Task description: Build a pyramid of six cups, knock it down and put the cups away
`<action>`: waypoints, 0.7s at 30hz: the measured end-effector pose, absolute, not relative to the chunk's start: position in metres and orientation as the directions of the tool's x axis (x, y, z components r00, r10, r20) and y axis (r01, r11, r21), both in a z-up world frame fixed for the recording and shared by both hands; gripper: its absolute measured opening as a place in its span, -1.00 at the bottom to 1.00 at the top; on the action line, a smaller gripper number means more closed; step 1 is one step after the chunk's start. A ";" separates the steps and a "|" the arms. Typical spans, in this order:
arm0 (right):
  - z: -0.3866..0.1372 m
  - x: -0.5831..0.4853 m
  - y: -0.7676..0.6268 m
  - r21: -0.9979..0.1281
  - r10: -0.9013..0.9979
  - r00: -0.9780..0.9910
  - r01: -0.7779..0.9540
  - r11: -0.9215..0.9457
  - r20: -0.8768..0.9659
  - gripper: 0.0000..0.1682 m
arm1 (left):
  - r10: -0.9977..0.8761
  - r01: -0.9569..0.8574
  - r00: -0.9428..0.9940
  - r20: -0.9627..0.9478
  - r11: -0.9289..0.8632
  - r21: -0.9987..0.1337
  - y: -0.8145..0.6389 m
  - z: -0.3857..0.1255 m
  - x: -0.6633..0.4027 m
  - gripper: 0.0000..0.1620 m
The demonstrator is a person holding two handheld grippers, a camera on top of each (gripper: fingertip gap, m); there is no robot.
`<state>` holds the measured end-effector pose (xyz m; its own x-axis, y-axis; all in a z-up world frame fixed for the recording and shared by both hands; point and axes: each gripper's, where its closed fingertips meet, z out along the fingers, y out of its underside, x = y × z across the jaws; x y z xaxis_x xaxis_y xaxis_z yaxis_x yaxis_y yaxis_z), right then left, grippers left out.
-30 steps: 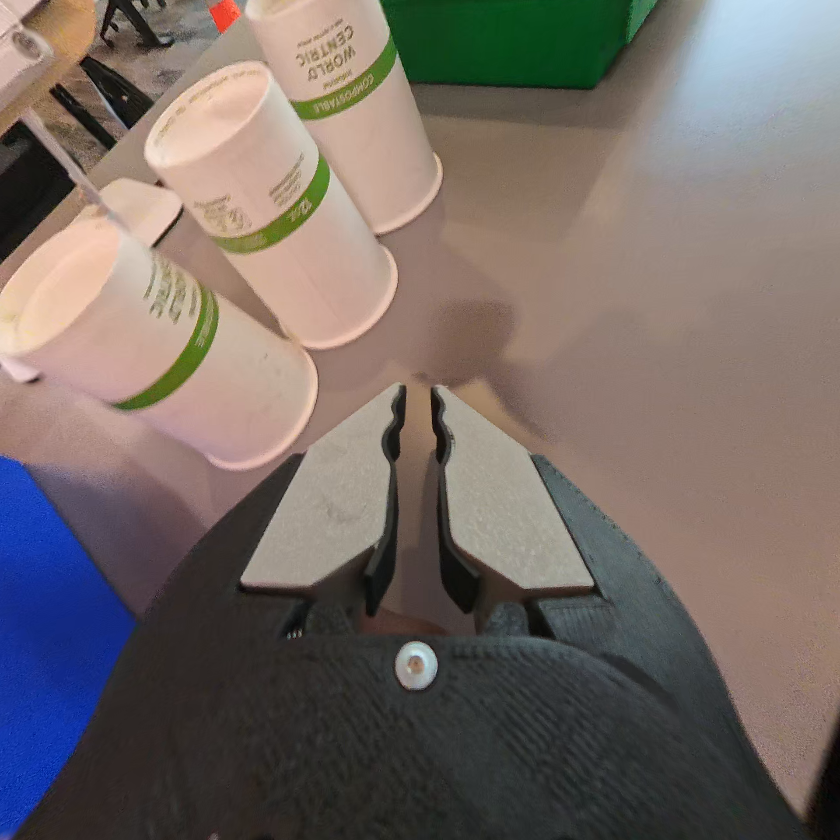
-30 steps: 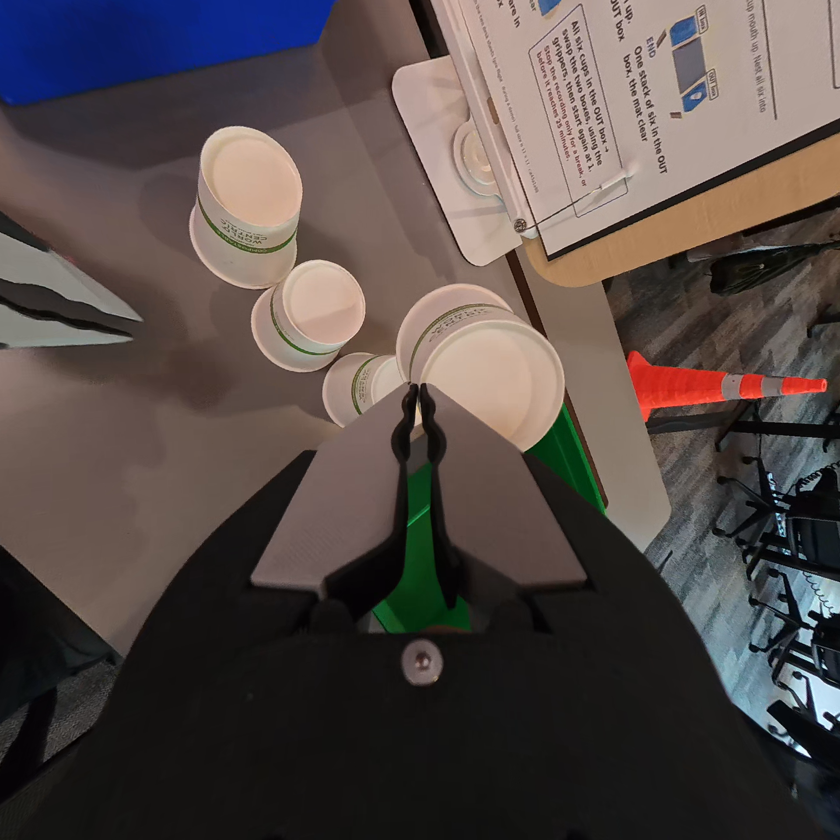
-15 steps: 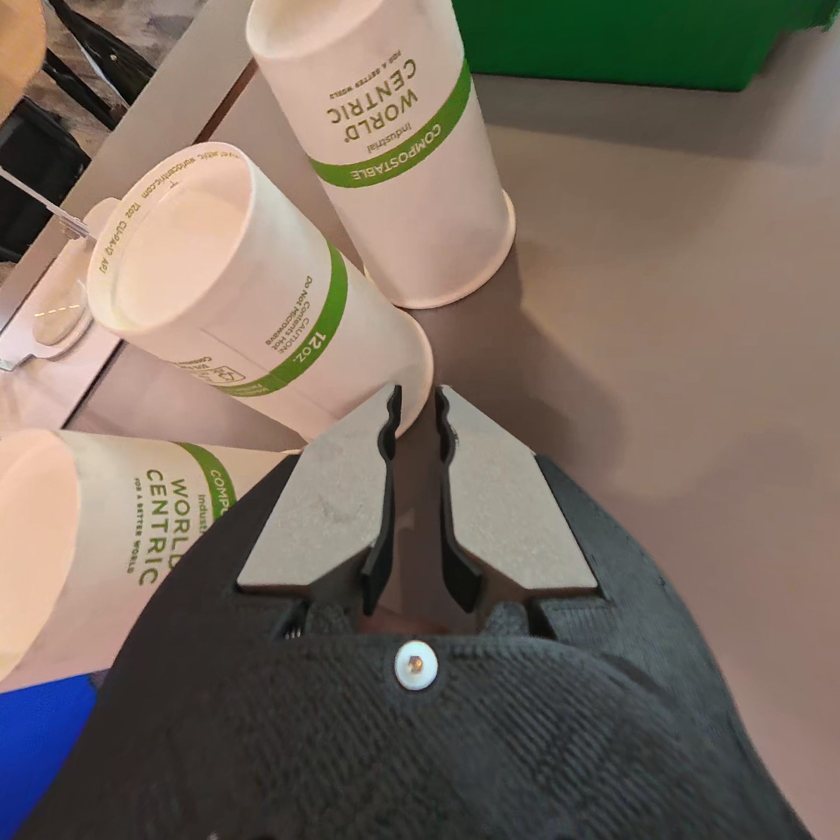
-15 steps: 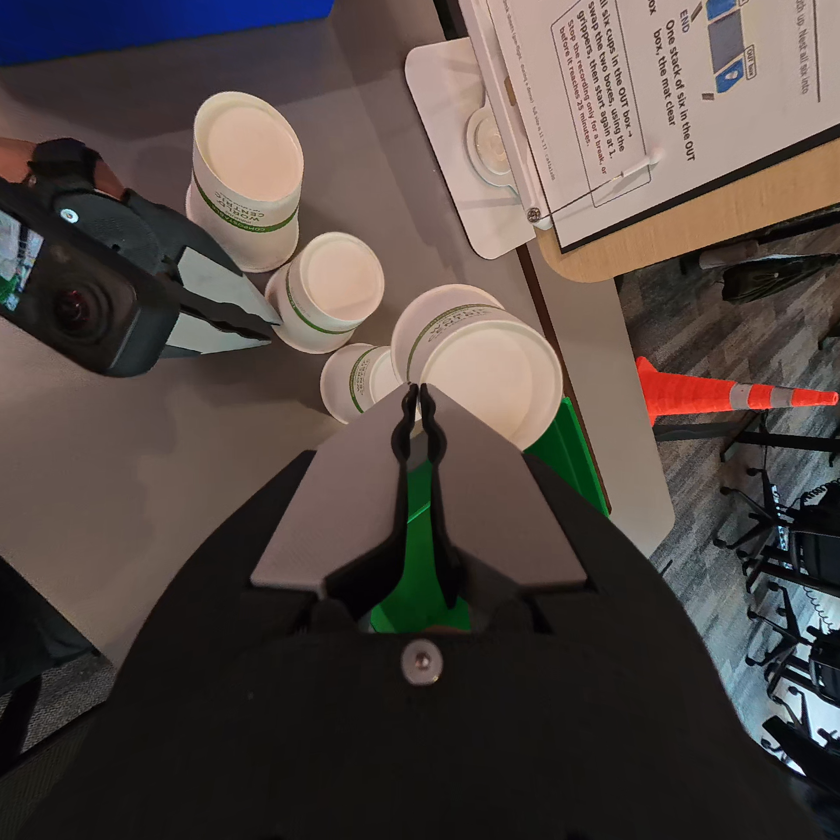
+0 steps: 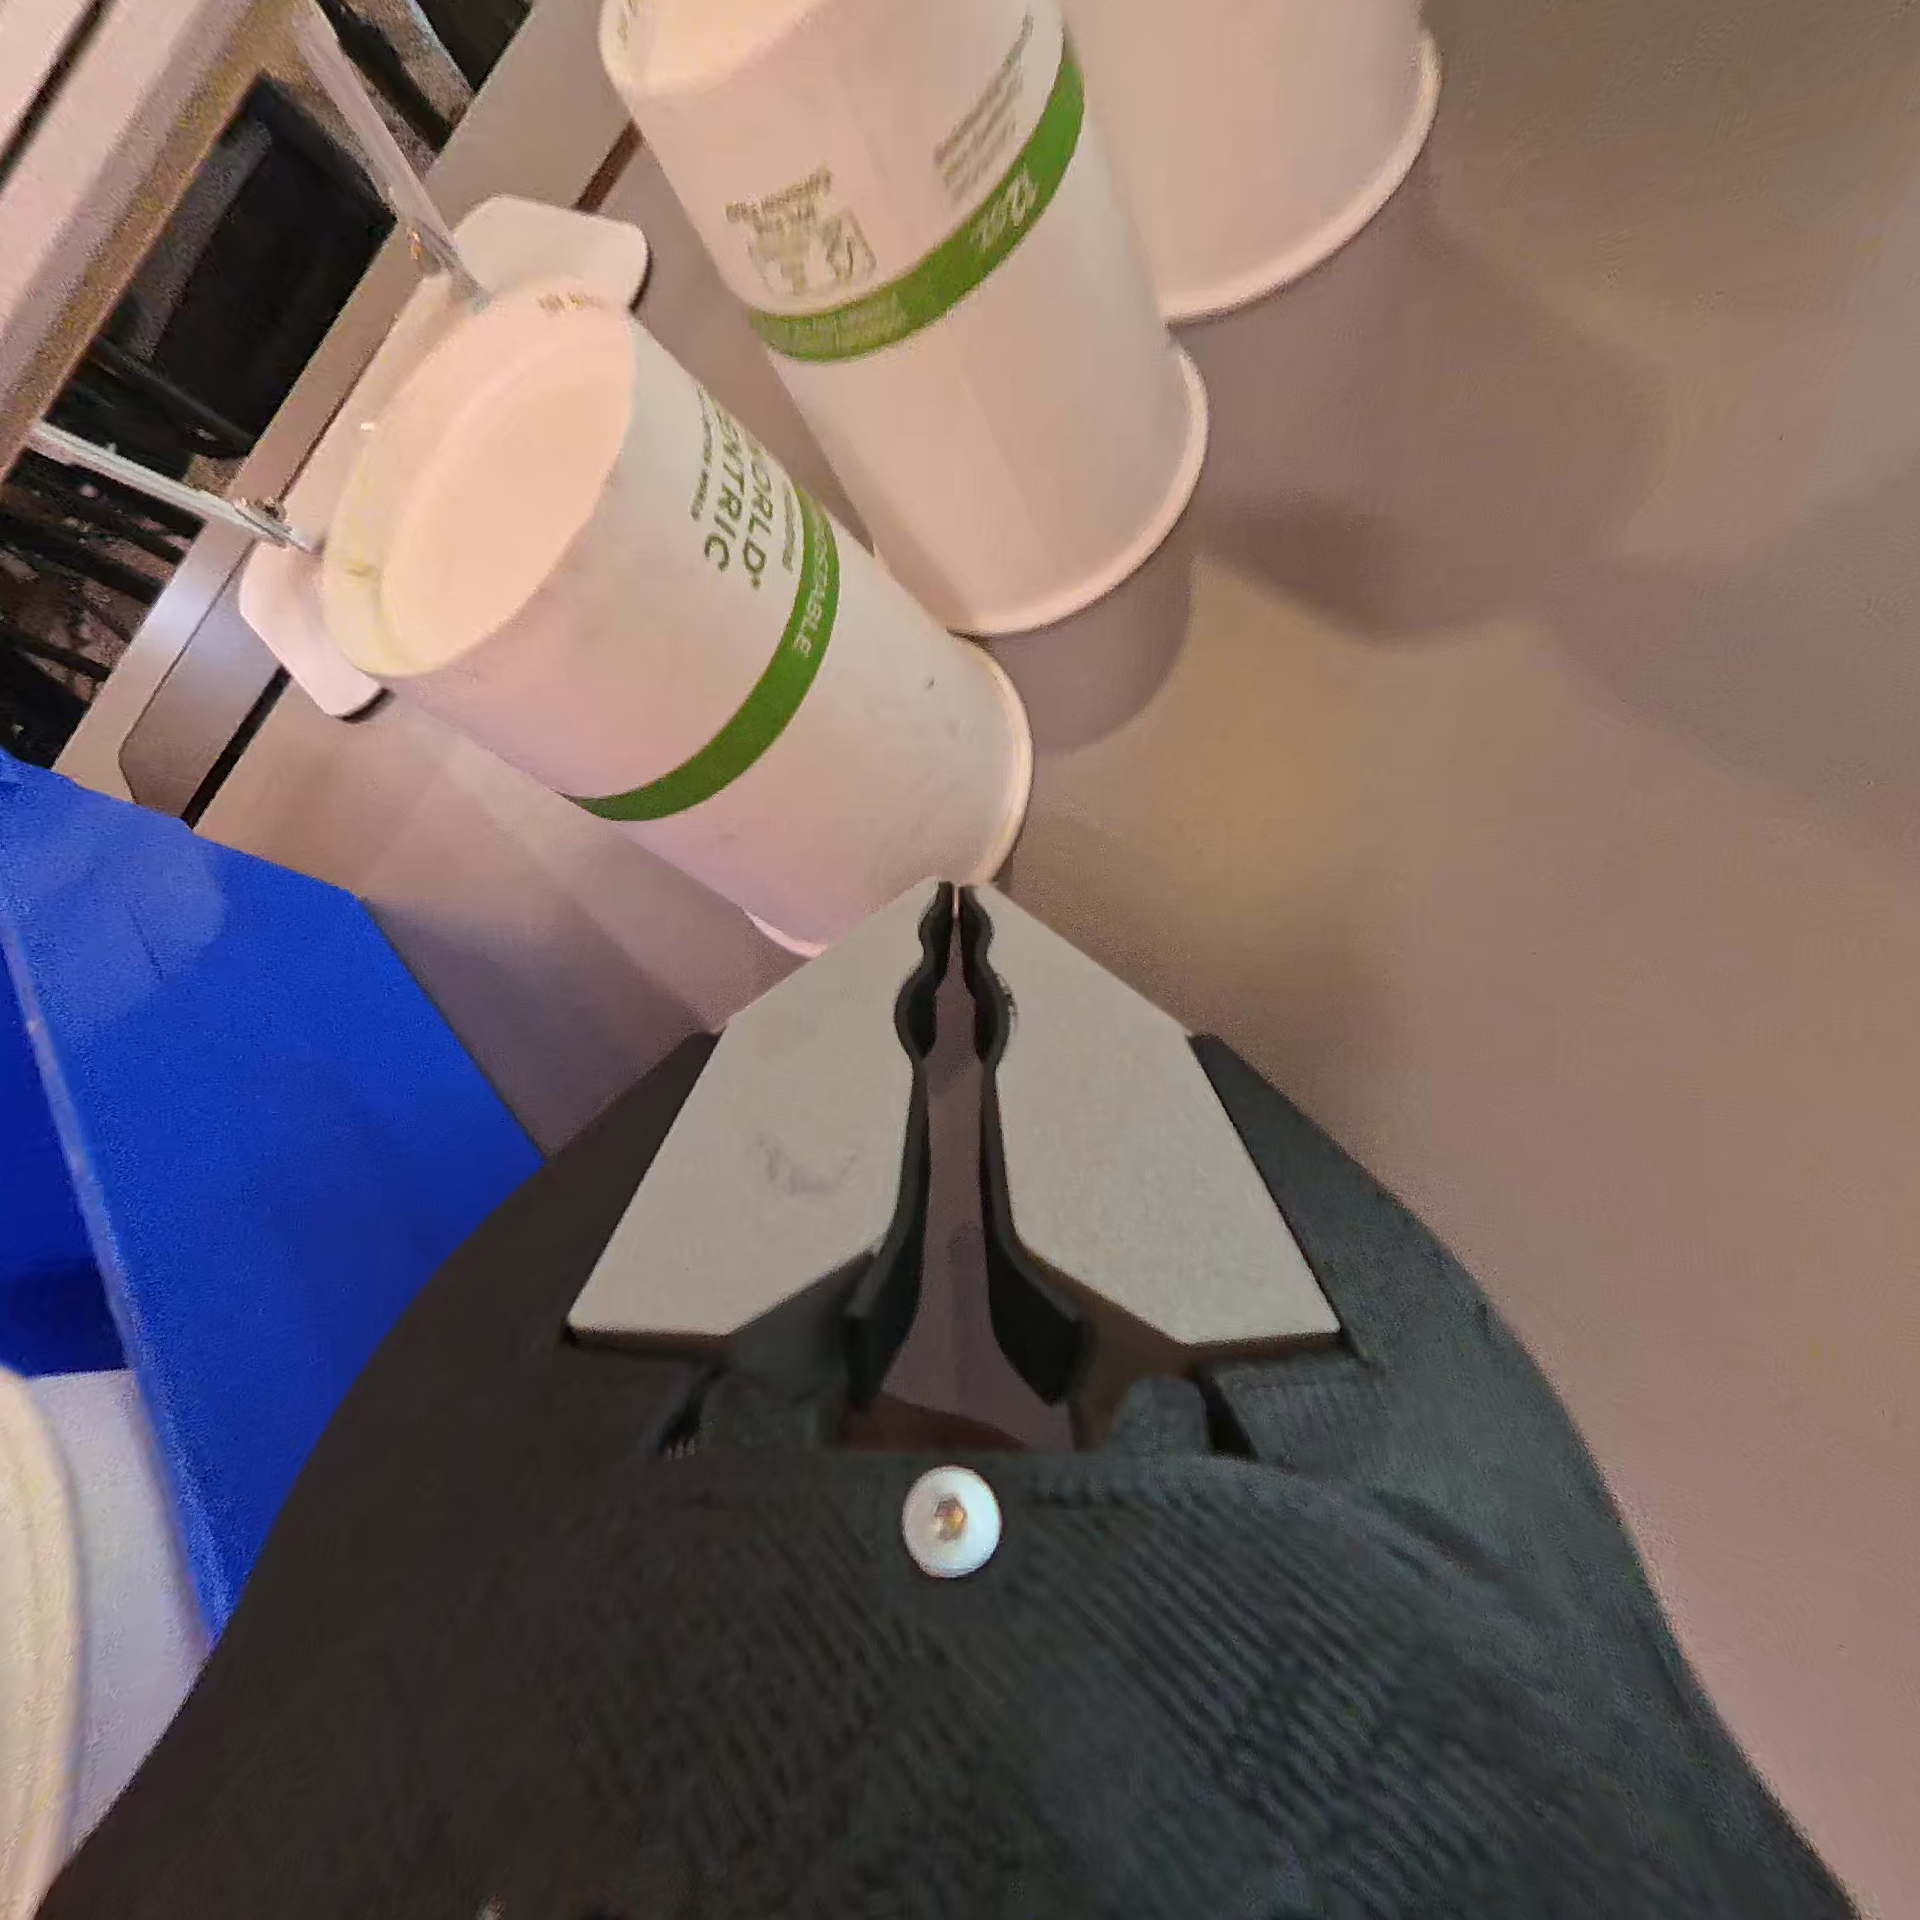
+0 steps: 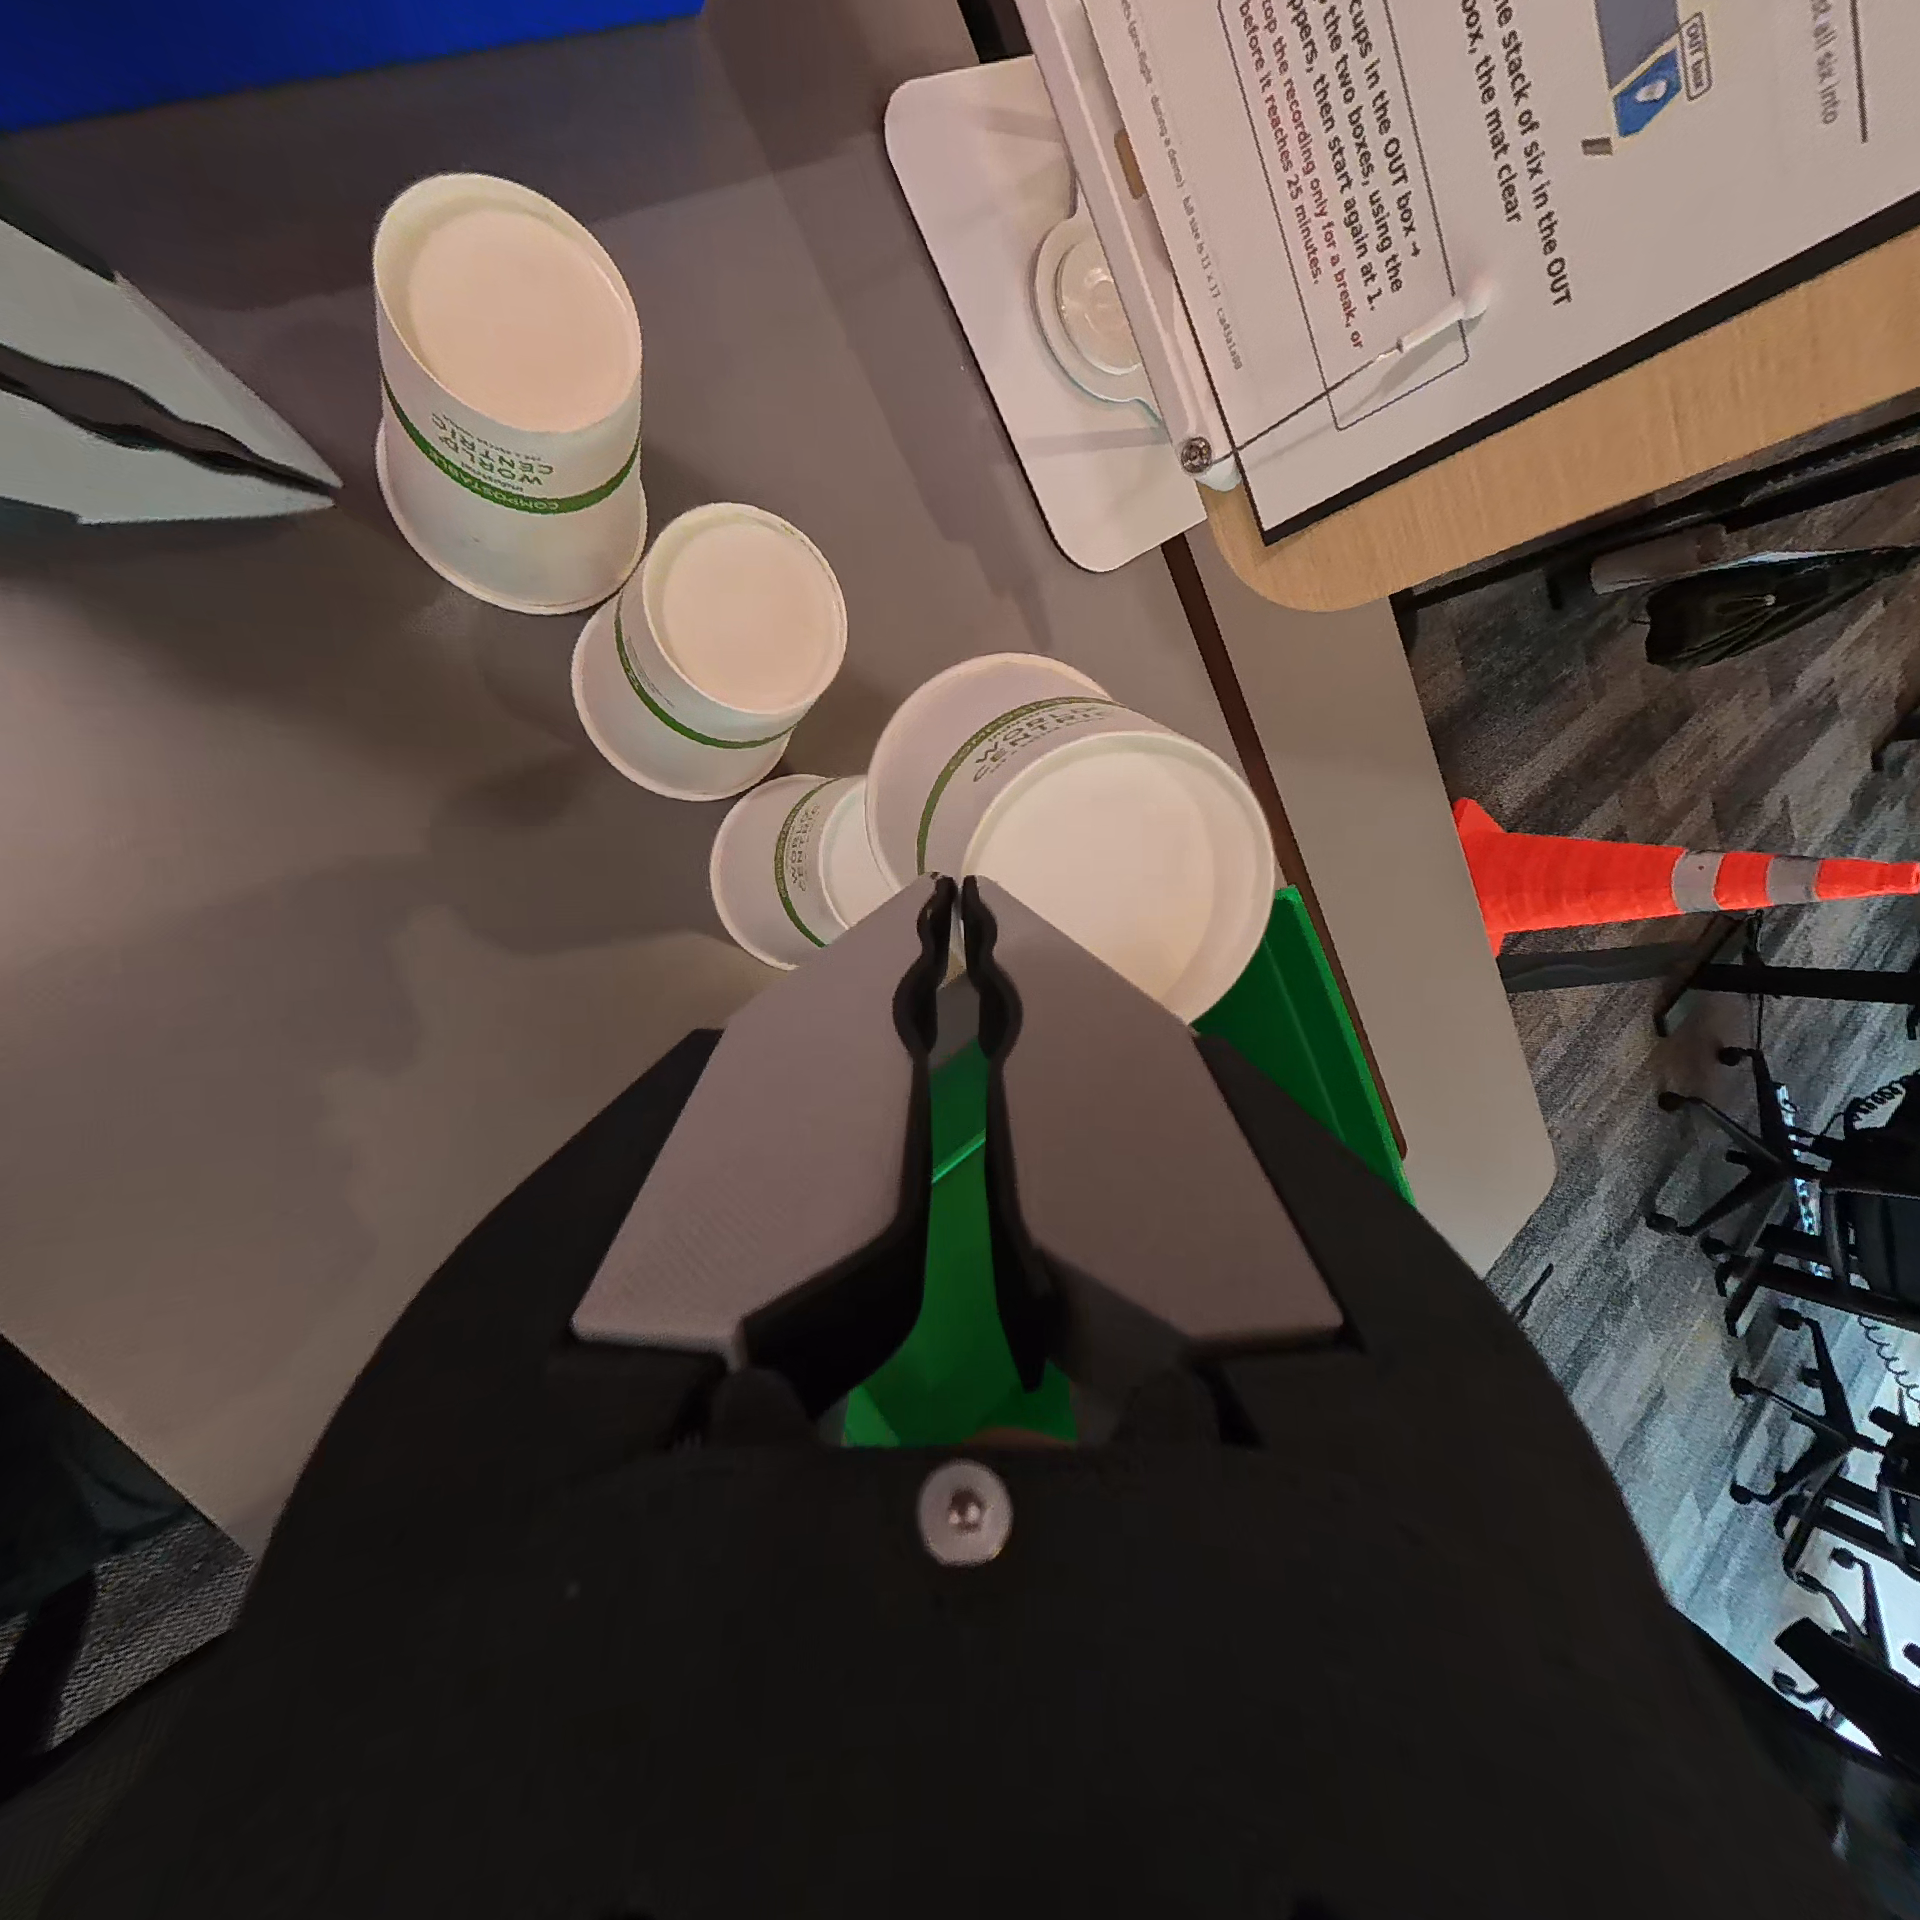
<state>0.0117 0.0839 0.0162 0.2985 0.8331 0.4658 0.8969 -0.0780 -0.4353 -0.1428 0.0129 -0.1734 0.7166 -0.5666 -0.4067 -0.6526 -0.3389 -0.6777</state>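
Note:
Three white paper cups with green bands stand upside down in a row on the grey table. In the left wrist view they are the near cup point(image 5: 665, 623), the middle cup point(image 5: 935, 343) and the far cup point(image 5: 1278, 156). My left gripper point(image 5: 958, 902) is shut and empty, its tips right at the near cup's bottom rim. The same cups show in the right wrist view point(image 6: 509, 416), point(image 6: 717, 665), point(image 6: 790, 862), with the left gripper point(image 6: 312, 488) beside the end one. My right gripper point(image 6: 954, 885) is shut on the edge of a fourth cup point(image 6: 1101, 831), held above the table.
A blue box point(image 5: 208, 1039) sits left of the row, with a blurred white shape point(image 5: 42, 1610) by it. A green box point(image 6: 1309, 1039) lies under my right gripper. A white stand base point(image 6: 987, 260) holding an instruction sheet point(image 6: 1455, 208) is at the table edge. An orange cone point(image 6: 1610, 873) lies on the floor. Left tips to right tips: about 25 cm.
My left gripper reached in to the middle cup, then drew back beside the end cup, and its jaws closed. My right gripper kept holding its cup almost still.

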 end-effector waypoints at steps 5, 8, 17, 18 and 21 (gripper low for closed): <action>0.012 0.003 0.080 -0.403 0.838 0.273 0.912 -0.070 0.472 -1.00 | -0.543 -0.651 0.732 -0.412 -0.379 -0.658 0.031 -0.192 -0.148 -0.94; 0.013 -0.002 0.079 -0.397 0.843 0.265 0.916 -0.067 0.468 -1.00 | -0.523 -0.635 0.747 -0.411 -0.379 -0.673 0.039 -0.190 -0.148 -0.97; 0.010 -0.012 0.076 -0.412 0.867 0.257 0.909 -0.066 0.427 -1.00 | -0.428 -0.609 0.780 -0.457 -0.352 -0.711 0.048 -0.185 -0.154 -1.00; 0.009 -0.012 0.076 -0.408 0.867 0.256 0.911 -0.068 0.427 -1.00 | -0.426 -0.603 0.784 -0.452 -0.349 -0.717 0.047 -0.185 -0.153 -1.00; 0.006 -0.013 0.075 -0.389 0.875 0.247 0.918 -0.074 0.416 -1.00 | -0.436 -0.583 0.793 -0.426 -0.342 -0.737 0.045 -0.182 -0.150 -0.93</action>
